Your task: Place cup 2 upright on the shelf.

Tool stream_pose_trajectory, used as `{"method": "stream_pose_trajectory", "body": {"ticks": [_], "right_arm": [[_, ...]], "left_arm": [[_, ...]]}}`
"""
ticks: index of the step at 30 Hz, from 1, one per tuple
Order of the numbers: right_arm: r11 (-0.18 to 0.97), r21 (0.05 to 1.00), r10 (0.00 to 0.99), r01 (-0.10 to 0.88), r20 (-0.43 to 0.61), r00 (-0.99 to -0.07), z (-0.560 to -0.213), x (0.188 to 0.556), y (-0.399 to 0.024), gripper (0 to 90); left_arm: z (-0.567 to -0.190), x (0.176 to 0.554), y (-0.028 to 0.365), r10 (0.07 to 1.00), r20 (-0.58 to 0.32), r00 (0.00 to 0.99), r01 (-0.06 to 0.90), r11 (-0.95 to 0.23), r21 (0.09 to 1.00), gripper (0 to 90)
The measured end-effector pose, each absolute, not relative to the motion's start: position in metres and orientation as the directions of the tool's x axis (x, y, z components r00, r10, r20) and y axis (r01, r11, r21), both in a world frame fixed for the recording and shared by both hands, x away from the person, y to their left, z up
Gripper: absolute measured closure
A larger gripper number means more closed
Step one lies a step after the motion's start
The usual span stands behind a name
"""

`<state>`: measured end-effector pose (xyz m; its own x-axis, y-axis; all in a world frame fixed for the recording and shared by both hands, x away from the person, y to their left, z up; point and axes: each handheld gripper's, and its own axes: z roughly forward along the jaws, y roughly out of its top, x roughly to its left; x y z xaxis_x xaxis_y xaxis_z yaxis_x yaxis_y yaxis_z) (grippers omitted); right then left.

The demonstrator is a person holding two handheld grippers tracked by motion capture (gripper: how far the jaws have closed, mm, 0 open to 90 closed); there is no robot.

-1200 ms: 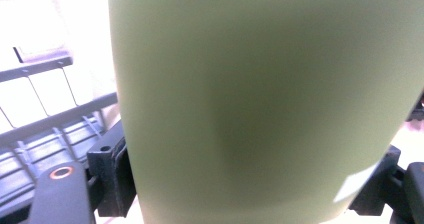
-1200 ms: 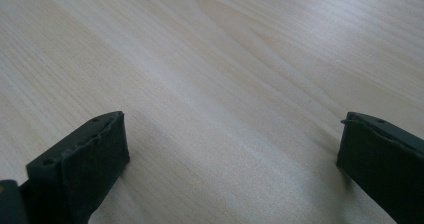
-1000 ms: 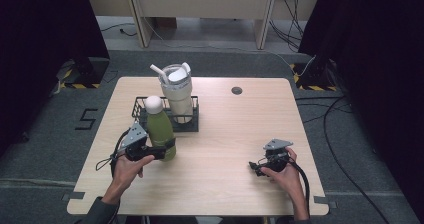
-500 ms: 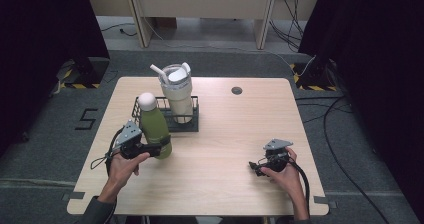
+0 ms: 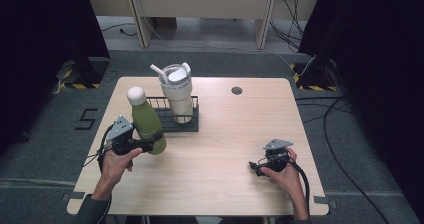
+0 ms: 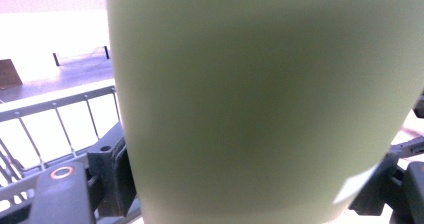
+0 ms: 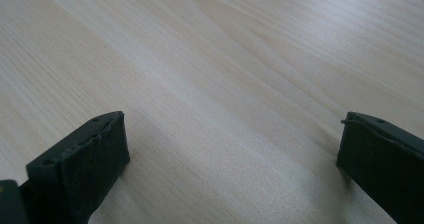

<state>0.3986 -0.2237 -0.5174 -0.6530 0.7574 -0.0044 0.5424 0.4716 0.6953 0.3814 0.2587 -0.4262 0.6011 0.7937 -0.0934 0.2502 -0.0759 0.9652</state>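
Gripping the green bottle (image 5: 147, 126) low on its body between clamped fingers, the left gripper (image 5: 150, 145) is carrying it up and closer to the wire rack (image 5: 192, 125) beyond its fingertips, suggesting placement beside the tumbler (image 5: 177, 91), while the right gripper (image 5: 257, 166) is resting open-jawed on the table (image 5: 225, 134).

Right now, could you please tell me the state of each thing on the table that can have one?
Green bottle: capped, tilted, gripped low on its body beside the rack.
Left gripper: jaws closed on the green bottle.
Right gripper: jaws open, nothing between them, low over the bare table.
Tumbler: upright in the wire rack, lid on, straw in.
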Motion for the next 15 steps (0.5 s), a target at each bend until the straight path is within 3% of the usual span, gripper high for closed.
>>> {"method": "stream_pose_trajectory", "body": {"ticks": [15], "right_arm": [[0.472, 0.695, 0.757, 0.542, -0.004, -0.653, -0.517, 0.399, -0.224, 0.4]], "left_arm": [[-0.414, 0.389, 0.269, 0.808, -0.096, 0.582, 0.243, -0.06, 0.968, 19.8]]}}
